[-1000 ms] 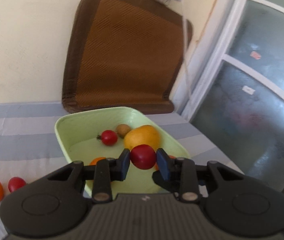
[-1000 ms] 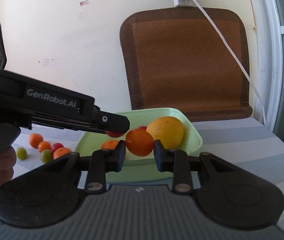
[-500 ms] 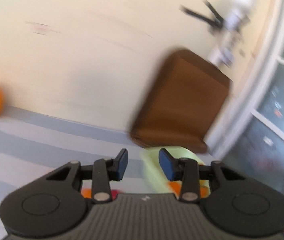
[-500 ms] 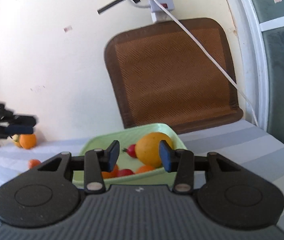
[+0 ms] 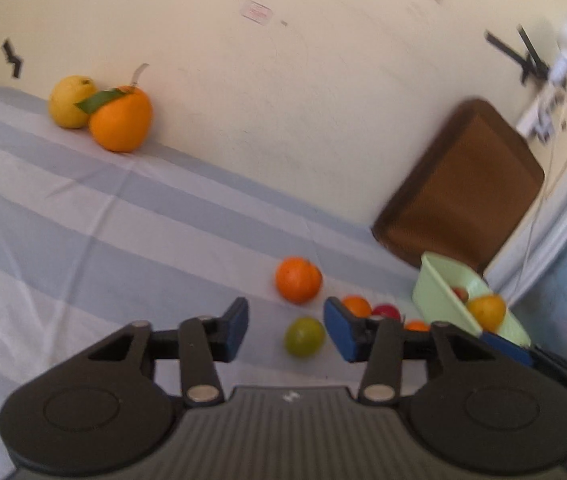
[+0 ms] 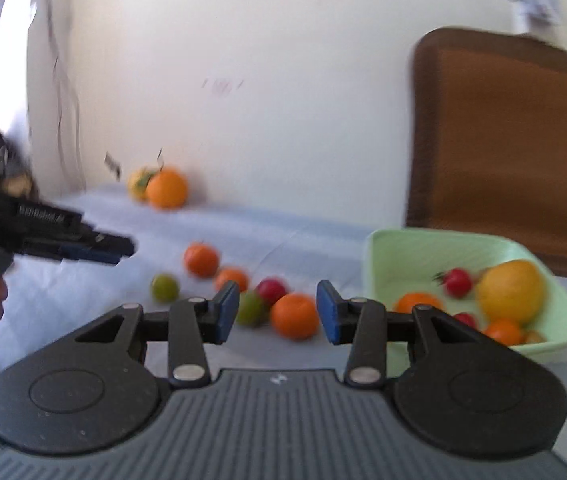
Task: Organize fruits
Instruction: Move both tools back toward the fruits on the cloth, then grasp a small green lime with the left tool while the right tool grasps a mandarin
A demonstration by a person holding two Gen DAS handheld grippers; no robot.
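Observation:
My left gripper (image 5: 286, 327) is open and empty above the striped cloth; a green fruit (image 5: 304, 336) lies between its fingertips, farther off. A small orange (image 5: 298, 279) and a red fruit (image 5: 386, 311) lie beyond. My right gripper (image 6: 278, 312) is open and empty; an orange fruit (image 6: 294, 316) shows between its fingertips on the cloth, with a green fruit (image 6: 250, 309) and a red fruit (image 6: 271, 290) beside it. The green bowl (image 6: 403, 256) at the right holds a yellow-orange fruit (image 6: 510, 291), a red tomato (image 6: 458, 281) and several small fruits. The bowl also shows in the left wrist view (image 5: 437, 286).
A large orange (image 5: 120, 119) and a yellow fruit (image 5: 69, 101) sit against the wall at the far left. A brown cushion (image 6: 507, 136) leans on the wall behind the bowl. The left gripper's body (image 6: 43, 232) shows at the left of the right wrist view.
Both grippers let go of their fruits over the bowl, opened, and swung left toward the loose fruits on the cloth.

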